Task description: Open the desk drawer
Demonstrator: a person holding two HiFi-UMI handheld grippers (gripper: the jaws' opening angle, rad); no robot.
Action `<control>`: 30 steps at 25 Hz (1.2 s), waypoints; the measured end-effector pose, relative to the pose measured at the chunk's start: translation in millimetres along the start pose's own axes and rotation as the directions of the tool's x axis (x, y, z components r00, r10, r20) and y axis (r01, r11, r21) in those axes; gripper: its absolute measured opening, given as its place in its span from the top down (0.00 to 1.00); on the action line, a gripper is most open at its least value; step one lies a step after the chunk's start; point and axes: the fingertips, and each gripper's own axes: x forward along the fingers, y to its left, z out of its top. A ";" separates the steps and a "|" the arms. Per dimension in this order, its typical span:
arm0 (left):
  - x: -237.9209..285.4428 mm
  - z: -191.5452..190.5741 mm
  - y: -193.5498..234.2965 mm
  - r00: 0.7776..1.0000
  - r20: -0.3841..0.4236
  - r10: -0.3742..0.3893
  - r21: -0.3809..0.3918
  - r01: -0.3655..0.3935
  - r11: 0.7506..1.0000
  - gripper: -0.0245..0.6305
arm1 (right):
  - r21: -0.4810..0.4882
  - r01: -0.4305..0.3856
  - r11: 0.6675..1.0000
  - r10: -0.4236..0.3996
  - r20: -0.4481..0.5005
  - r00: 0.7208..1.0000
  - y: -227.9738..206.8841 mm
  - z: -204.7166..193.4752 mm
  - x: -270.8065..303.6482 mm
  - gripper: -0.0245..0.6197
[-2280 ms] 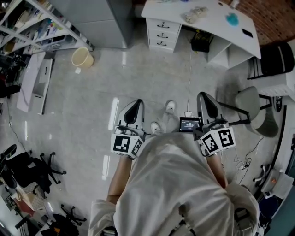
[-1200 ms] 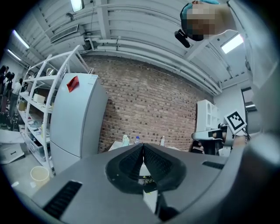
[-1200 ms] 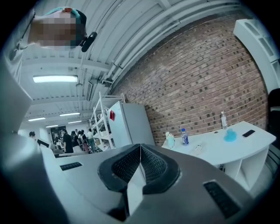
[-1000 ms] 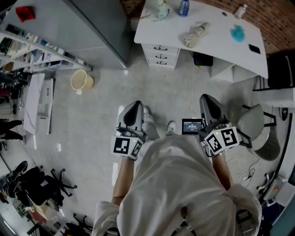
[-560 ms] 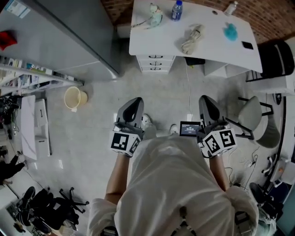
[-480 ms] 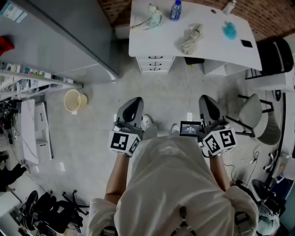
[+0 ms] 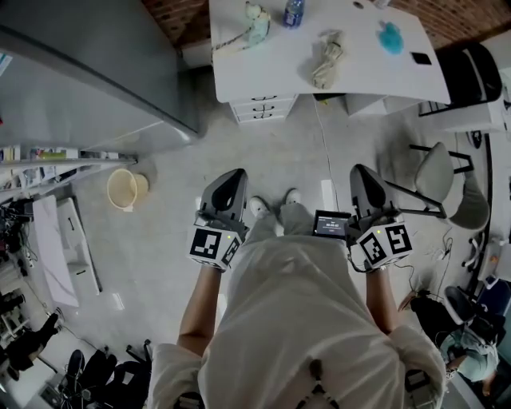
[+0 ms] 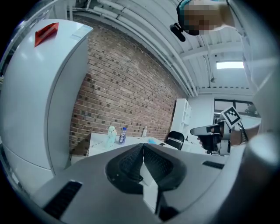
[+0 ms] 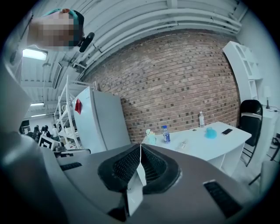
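Note:
The white desk stands at the top of the head view, with a stack of three drawers with dark handles under its left end, all closed. My left gripper and right gripper are held at waist height, well short of the desk, pointing toward it. Both are shut with nothing between the jaws. In the left gripper view the shut left gripper covers the desk front, so only the desk top shows. In the right gripper view the right gripper sits below the desk top.
On the desk lie a water bottle, a pale figurine, a crumpled cloth, a blue object and a phone. A grey cabinet stands left, a bucket on the floor, a grey chair right.
The person has walked toward the desk, which now sits nearer and more to the left in the head view. Both grippers travelled along, still shut.

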 end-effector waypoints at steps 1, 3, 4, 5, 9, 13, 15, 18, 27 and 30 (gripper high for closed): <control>4.1 -3.0 2.3 1.000 -0.008 -0.004 -0.002 0.004 1.000 0.95 | 0.000 0.001 1.000 -0.001 -0.007 1.000 -2.9 -1.1 3.3 0.92; 14.2 -9.3 4.7 1.000 -0.029 -0.012 0.013 0.013 1.000 0.95 | -0.005 -0.002 1.000 0.002 -0.022 1.000 -10.2 -3.8 10.5 0.92; 19.8 -11.5 5.2 0.999 -0.038 -0.014 0.022 0.015 1.000 0.95 | -0.012 -0.006 1.000 0.005 -0.032 0.999 -14.6 -5.5 14.7 0.92; 25.7 -12.4 5.8 0.999 -0.045 -0.013 0.030 0.014 0.999 0.95 | -0.020 -0.011 1.000 0.011 -0.042 0.999 -19.4 -7.1 19.6 0.92; 50.2 -12.3 13.0 0.998 -0.064 0.023 0.054 -0.019 0.998 0.95 | -0.057 -0.061 0.996 0.056 -0.088 0.995 -41.0 -15.2 48.5 0.92; 77.4 -23.2 24.8 0.994 -0.097 0.047 0.093 -0.038 0.995 0.95 | -0.095 -0.124 0.988 0.113 -0.111 0.987 -60.2 -21.5 82.0 0.92; 91.3 -31.1 31.8 0.993 -0.104 0.060 0.117 -0.047 0.992 0.95 | -0.124 -0.153 0.980 0.137 -0.125 0.983 -70.3 -27.5 97.7 0.92; 116.7 -46.9 42.2 0.991 -0.121 0.064 0.142 -0.047 0.989 0.95 | -0.145 -0.193 0.970 0.172 -0.147 0.974 -87.3 -42.6 125.2 0.92; 183.8 -129.4 85.1 0.979 -0.195 0.051 0.183 -0.015 0.983 0.95 | -0.147 -0.275 0.950 0.233 -0.252 0.939 -98.8 -133.4 199.6 0.92; 200.5 -162.4 104.0 0.973 -0.226 0.038 0.191 0.005 0.982 0.95 | -0.146 -0.281 0.948 0.232 -0.286 0.930 -98.0 -169.8 224.3 0.92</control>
